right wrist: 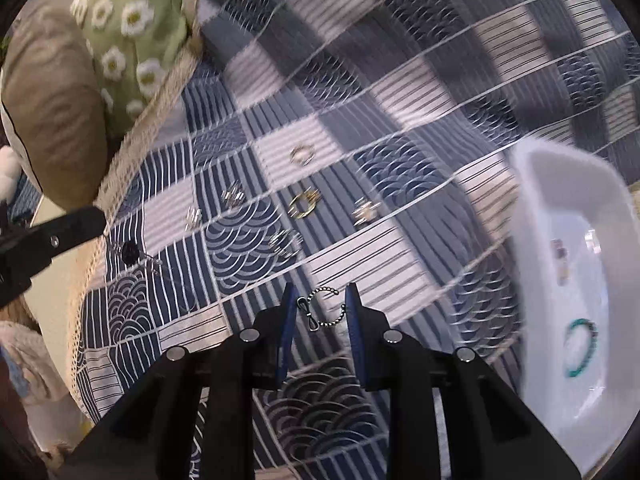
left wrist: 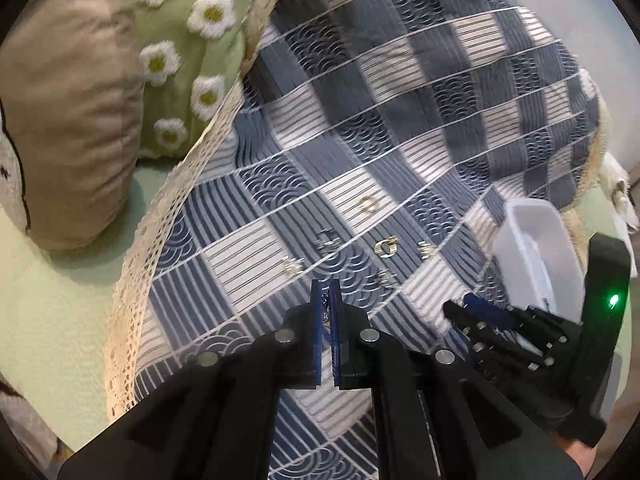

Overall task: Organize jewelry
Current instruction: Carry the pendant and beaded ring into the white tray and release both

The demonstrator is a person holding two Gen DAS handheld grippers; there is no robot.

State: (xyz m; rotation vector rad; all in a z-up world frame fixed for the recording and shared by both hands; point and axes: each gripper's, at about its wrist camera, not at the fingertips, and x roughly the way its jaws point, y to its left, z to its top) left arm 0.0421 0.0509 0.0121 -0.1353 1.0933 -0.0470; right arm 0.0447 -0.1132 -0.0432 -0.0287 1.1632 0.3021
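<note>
Several small gold and silver jewelry pieces lie on a blue and white patterned cloth; they also show in the right wrist view. My left gripper is shut on a thin silver chain, just above the cloth. My right gripper is open, with a silver beaded bracelet on the cloth between its fingers. A white tray at the right holds a green bangle and small pieces; the tray also shows in the left wrist view.
A tan cushion and a green daisy cushion sit at the upper left. A lace trim edges the cloth. A dark pendant on a chain lies near the cloth's left edge.
</note>
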